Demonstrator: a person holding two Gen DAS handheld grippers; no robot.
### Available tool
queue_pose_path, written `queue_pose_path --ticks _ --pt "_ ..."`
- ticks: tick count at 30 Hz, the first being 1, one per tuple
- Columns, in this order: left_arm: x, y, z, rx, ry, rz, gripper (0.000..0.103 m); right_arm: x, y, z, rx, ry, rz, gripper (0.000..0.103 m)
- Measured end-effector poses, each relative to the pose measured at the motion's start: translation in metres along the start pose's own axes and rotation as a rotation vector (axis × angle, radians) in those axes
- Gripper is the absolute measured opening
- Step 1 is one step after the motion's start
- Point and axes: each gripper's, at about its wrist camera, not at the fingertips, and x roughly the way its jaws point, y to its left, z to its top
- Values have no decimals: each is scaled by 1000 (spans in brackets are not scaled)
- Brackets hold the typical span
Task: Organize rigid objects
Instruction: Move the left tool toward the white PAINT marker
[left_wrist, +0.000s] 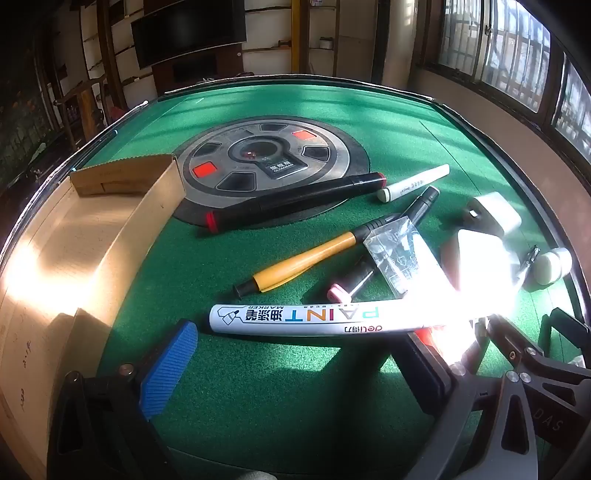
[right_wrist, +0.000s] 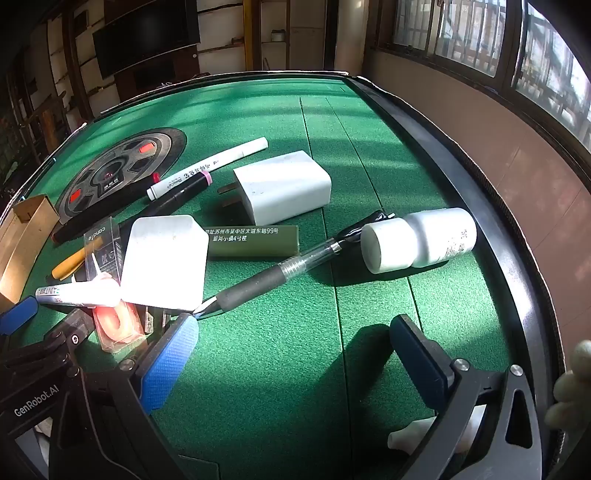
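On the green felt surface (left_wrist: 258, 387), pens, markers, a white charger (right_wrist: 284, 184) and a white bottle (right_wrist: 421, 240) lie scattered right of an open cardboard box (left_wrist: 74, 236), with the white paint marker (left_wrist: 317, 319) nearest. Both the left claw (left_wrist: 295, 354) and right claw (right_wrist: 295, 354) hover wide open, holding nothing. The marker looks light, stiff, smooth and likely to roll; gripping across its mid-barrel seems safest.

Box (left_wrist: 122, 221) left of pens; bottle (right_wrist: 421, 240) right, charger (right_wrist: 284, 184) behind.
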Motion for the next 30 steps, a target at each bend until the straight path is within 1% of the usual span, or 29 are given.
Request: queue_pose_path --ticks 6,8,12,14,18,30 --pt "-5 2 -4 -3 0 1 102 0 0 0 -1 0 -2 103" --pt "-7 4 -6 5 2 -9 102 0 0 0 -1 0 -2 103" --pt "-8 2 -7 73 30 -49 102 0 0 0 -1 0 -1 103" --pt "-9 1 -8 87 31 -57 102 0 0 0 -1 0 -1 103" --pt "-9 1 -8 91 49 -64 102 0 0 0 -1 0 -1 103" --pt "-11 2 -11 96 46 -67 102 0 0 0 -1 -1 -1 103"
